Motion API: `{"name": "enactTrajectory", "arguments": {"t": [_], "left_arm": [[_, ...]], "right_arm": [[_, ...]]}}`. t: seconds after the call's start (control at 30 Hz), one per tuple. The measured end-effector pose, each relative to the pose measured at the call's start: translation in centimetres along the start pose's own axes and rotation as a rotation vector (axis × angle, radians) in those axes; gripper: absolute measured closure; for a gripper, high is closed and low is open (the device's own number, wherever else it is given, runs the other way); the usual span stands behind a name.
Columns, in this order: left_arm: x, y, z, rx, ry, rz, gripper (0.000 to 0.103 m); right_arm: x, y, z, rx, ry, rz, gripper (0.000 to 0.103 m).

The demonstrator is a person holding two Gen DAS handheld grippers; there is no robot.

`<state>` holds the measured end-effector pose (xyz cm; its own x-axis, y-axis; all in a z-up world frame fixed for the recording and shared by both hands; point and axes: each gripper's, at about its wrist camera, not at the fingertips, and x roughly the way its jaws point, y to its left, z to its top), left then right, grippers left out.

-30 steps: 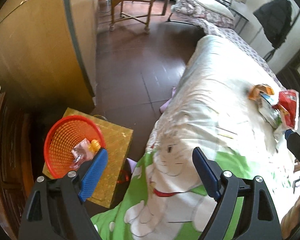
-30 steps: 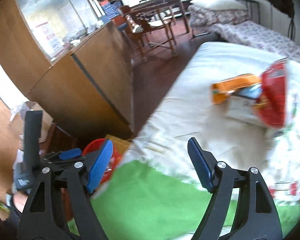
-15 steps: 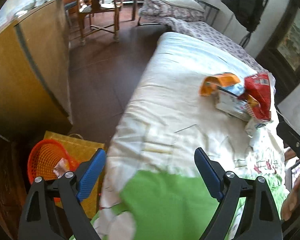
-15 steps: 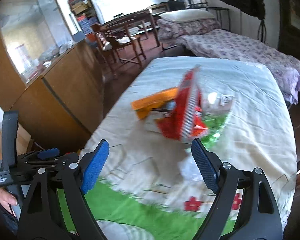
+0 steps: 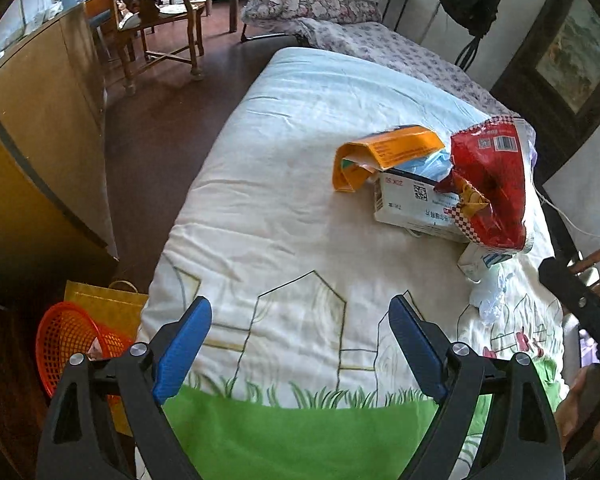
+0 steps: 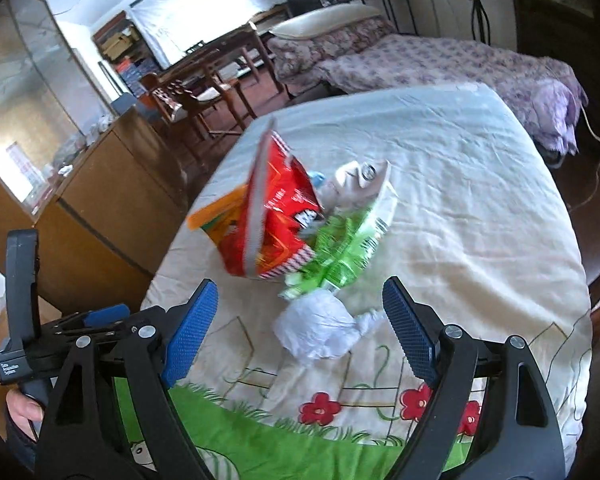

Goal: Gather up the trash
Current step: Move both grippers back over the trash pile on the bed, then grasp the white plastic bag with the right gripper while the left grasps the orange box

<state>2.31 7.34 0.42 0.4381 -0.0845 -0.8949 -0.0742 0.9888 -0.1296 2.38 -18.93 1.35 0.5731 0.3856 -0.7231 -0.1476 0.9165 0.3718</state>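
**Left wrist view: both your grippers wide and empty over the bed, trash piled ahead**

Left wrist view showed your left gripper (image 5: 300,344) spread wide, its blue pads (image 5: 182,346) well apart, nothing between them and nothing touching them. It hung above the quilt (image 5: 284,240), over the drawn fence and green grass band. Your right gripper (image 6: 300,328) was equally wide and empty, with a crumpled white plastic wad (image 6: 320,330) lying on the quilt between its pads but touched by neither.

The trash sat together on the bed: an orange carton (image 5: 384,152) bent open, a white printed box (image 5: 412,204) just beside and partly under it, and a red snack bag (image 5: 492,184) resting on top of the box. From the right wrist you saw the same red snack bag (image 6: 276,216) standing on edge, with a green wrapper (image 6: 344,252) against it and the white wad just in front.

Down on the floor at the bed's left corner stood a red mesh basket (image 5: 64,340), holding a scrap of wrapper, touching a yellow bag (image 5: 108,308). Around you were a wooden cabinet (image 5: 40,152), a wooden chair (image 5: 156,20) on the dark floor, and a second bed with floral bedding (image 5: 380,40).
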Motion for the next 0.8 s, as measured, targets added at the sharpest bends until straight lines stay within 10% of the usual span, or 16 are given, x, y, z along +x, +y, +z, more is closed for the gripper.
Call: {"name": "enactTrajectory", "arguments": {"t": [0.47,0.8], "left_arm": [[0.9,0.9,0.0,-0.055,0.023,-0.041,0.015],[0.7,1.0,-0.2,-0.064,0.023,-0.040,0.015]], "right_arm": [[4.0,-0.4,-1.5,0.008,0.153,-0.109,0.022],[2.1,0.2,-2.0,-0.002,0.101,-0.094,0.089]]}}
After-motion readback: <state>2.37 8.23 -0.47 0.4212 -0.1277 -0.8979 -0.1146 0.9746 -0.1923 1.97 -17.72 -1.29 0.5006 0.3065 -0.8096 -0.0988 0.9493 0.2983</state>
